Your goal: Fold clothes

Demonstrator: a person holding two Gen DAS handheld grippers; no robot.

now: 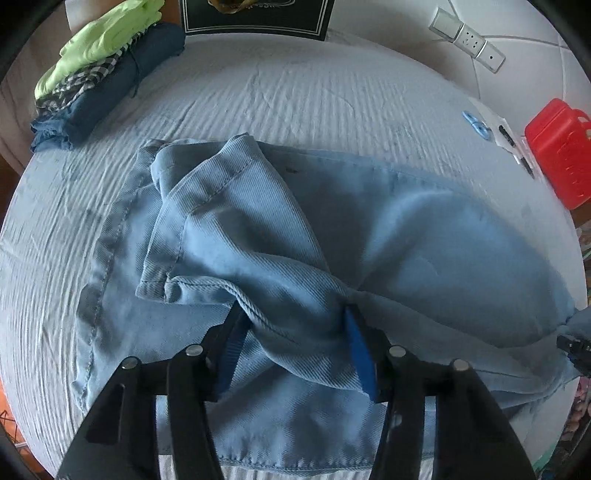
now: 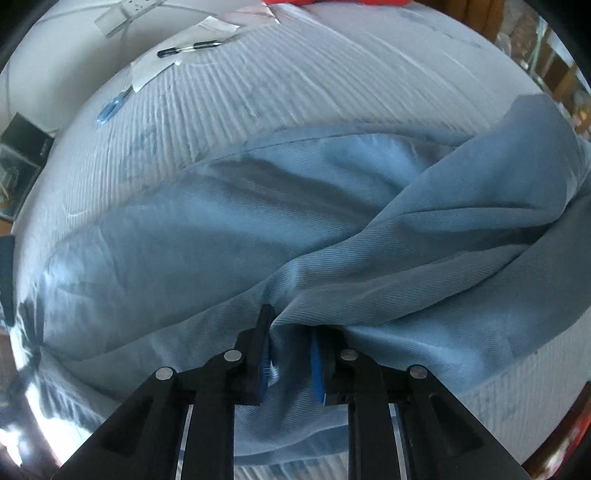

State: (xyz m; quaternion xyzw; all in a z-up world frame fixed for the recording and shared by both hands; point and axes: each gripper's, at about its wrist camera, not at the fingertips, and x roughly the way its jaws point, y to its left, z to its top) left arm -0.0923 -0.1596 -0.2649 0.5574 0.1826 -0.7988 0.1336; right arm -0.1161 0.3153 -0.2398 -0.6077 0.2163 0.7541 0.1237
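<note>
Gripping a bunched fold of the light blue garment (image 1: 280, 236), we have our left gripper (image 1: 295, 332) closed only part-way, its blue pads (image 1: 360, 358) pressed into thick cloth that fills the gap between the jaws. Our right gripper (image 2: 291, 350) stands narrower, its jaws pinched on a gathered ridge of the same garment (image 2: 258, 221). In the left wrist view it shows at the far right edge (image 1: 574, 349), holding the fabric's corner.

We see the garment spread across a pale blue ribbed bedsheet (image 1: 280, 96), hems doubled over at the left, one fold draped over another at the right. At the sheet's far left corner sits a stack of folded clothes (image 1: 107, 74): lime green on top, a checked piece, dark blue beneath. Beyond it stands a black framed board (image 1: 255, 16). On the white wall behind we make out a row of switches and sockets (image 1: 467, 38). A red plastic container (image 1: 557, 151) sits at the right, near white paper with a black pen (image 2: 192, 48) on it and blue-handled scissors (image 2: 110, 107).
</note>
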